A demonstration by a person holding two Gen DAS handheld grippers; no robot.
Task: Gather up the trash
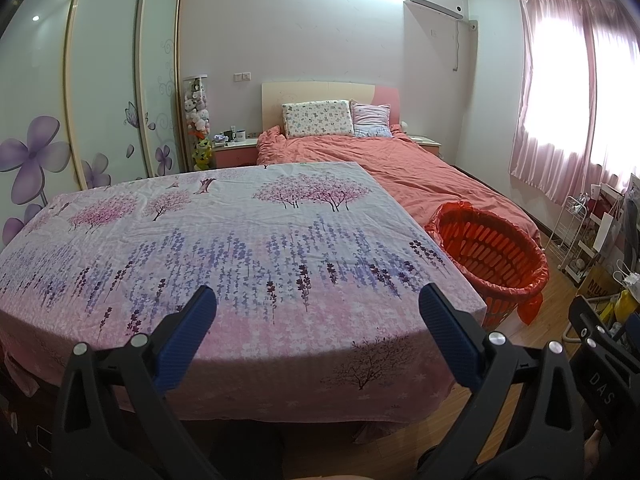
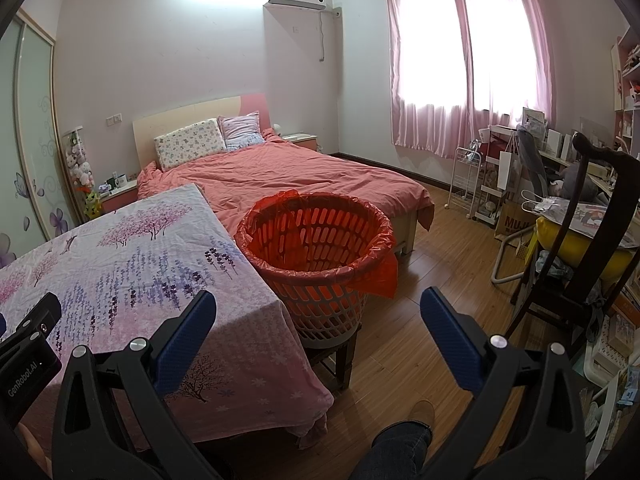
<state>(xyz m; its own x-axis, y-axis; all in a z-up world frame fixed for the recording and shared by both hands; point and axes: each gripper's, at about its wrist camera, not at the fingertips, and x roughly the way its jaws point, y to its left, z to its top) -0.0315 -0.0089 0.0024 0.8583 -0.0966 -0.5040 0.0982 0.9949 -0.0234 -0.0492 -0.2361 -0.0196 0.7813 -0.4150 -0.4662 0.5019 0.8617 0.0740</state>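
Both grippers hang in the air with nothing in them; the left gripper (image 1: 318, 300) has its blue fingers (image 1: 192, 332) spread wide above the near edge of the table (image 1: 240, 248), which is draped in a cloth of pink trees and purple sprigs; the right gripper (image 2: 318, 300) is spread just as wide, low over the wood floor (image 2: 420, 288) beside the table's right corner. The basket (image 2: 320, 264), orange and lined with a red bag (image 2: 384, 272), sits on a small stool (image 2: 340, 360) just beside the table's right edge, between table and bed (image 2: 288, 176); I cannot see any trash on the cloth from here. A trouser leg and brown shoe (image 2: 422, 412) show at the bottom.
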